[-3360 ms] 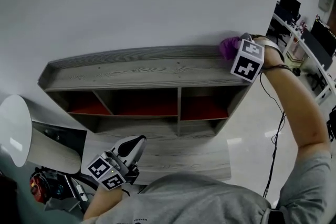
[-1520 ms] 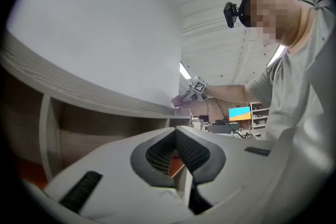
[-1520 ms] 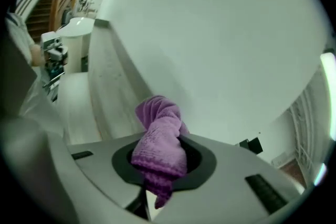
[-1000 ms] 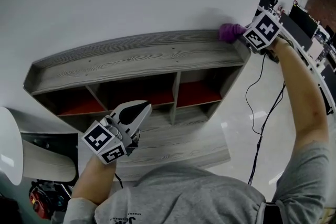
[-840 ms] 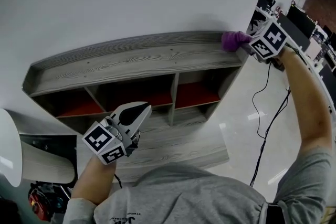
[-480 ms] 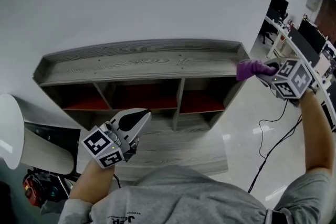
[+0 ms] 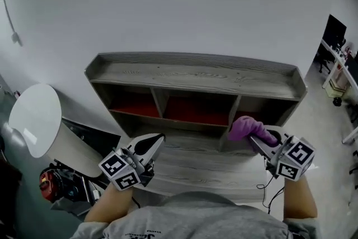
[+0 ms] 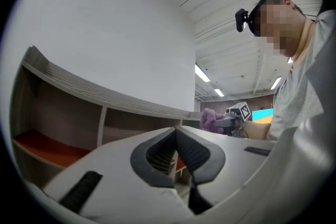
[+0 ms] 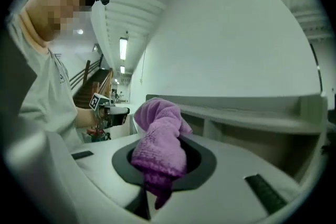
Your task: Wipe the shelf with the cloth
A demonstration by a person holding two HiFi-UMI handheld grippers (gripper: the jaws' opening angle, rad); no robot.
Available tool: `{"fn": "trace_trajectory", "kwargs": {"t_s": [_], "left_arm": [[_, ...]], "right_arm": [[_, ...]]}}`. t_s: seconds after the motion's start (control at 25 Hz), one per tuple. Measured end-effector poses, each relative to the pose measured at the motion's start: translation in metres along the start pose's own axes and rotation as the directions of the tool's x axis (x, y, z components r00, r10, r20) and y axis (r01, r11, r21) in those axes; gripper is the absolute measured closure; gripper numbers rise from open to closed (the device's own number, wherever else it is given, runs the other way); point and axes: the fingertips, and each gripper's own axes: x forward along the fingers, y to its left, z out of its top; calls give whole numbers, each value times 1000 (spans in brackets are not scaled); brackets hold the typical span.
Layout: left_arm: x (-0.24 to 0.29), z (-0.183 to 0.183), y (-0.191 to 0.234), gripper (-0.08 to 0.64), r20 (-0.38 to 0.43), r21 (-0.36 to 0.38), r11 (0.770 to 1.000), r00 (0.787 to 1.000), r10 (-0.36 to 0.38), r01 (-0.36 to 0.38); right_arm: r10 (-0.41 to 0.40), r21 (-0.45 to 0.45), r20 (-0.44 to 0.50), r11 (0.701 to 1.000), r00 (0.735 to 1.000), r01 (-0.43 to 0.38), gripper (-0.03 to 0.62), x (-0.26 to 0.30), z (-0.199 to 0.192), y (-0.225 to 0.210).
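Observation:
The grey wooden shelf (image 7: 196, 73) stands against the white wall, with three red-floored cubbies under its top board. My right gripper (image 7: 253, 139) is shut on the purple cloth (image 7: 245, 128) and hangs in front of the right cubby, off the top board. In the right gripper view the cloth (image 9: 159, 140) bulges out between the jaws, with the shelf (image 9: 247, 112) beyond. My left gripper (image 7: 158, 139) is shut and empty, low in front of the left cubbies. The left gripper view shows its jaws (image 8: 176, 131) closed together and the cloth (image 8: 209, 119) off to the right.
A white round-topped object (image 7: 34, 123) stands left of the shelf, with red equipment (image 7: 48, 184) below it. The shelf's low grey base board (image 7: 207, 164) juts out toward me. Desks with monitors (image 7: 335, 36) are at far right. A cable (image 7: 263, 192) trails under my right arm.
My right gripper has come off the right end of the shelf's top board and dropped down and left with the cloth. The left gripper has stayed low and shut.

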Motion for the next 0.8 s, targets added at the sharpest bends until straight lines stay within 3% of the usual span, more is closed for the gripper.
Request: {"fn": "trace_trajectory", "kwargs": {"t_s": [0.2,0.44,0.68,0.8], "left_arm": [[-59,-13,41,548,-7,-34,999,1000,-8,8],[-109,-26,81,548,-36,-49,997,998,-56,54],[-115,-42,76,548,-25,-76,996,999,-46,44],[-110,-48,64,548,-25,-89,995,999,-39,37]], "right_arm": [[-12,161,82,987,997,-2,511,91,-33,76],[-116,201,60,974,991,102,511,157,-59,126],[-105,338,69,938,992,76,511,144,-73,133],[-104,335,60,939,993,78,514,127,-80,126]]}}
